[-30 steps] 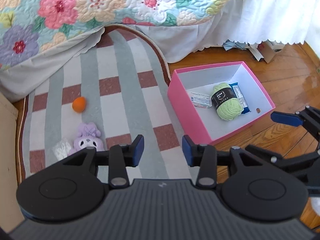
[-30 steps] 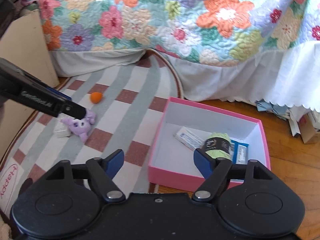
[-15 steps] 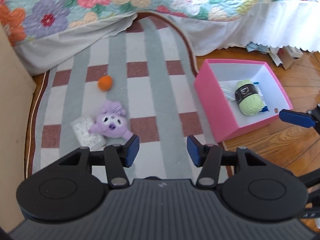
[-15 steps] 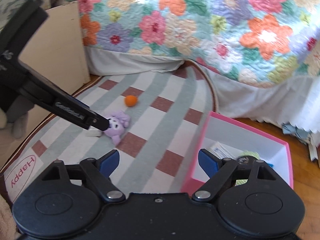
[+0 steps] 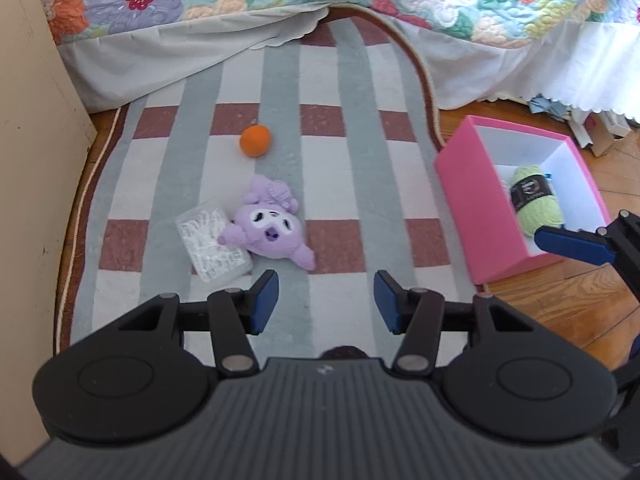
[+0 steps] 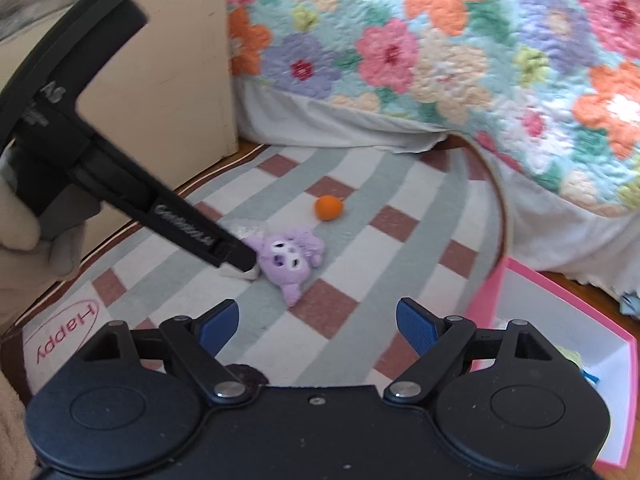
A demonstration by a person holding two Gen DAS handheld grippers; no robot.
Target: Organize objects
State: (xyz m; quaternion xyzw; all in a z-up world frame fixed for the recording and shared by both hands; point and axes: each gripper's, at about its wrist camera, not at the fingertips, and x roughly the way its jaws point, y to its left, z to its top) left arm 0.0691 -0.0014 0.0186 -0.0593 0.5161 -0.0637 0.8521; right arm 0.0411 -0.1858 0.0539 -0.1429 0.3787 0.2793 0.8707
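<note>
My left gripper [image 5: 326,306] hangs above the rug [image 5: 348,160], angled down. Its jaws are parted, with only rug between them. My right gripper [image 6: 318,322] is spread wide and empty, over the rug's near part.

The plush [image 5: 269,229] lies on the rug, just beyond the left gripper's tips and slightly left of them. It is lilac, with a white face patch, dark eyes and a frilled hood, face up. A clear packet [image 5: 212,240] with white contents touches its left side. An orange ball [image 5: 256,141] sits farther away, apart from both.

The pink box [image 5: 476,200] stands at the rug's right edge on the wood floor [image 5: 560,308]. Its inside is white. A green yarn skein [image 5: 536,200] with a black label lies in it.
</note>
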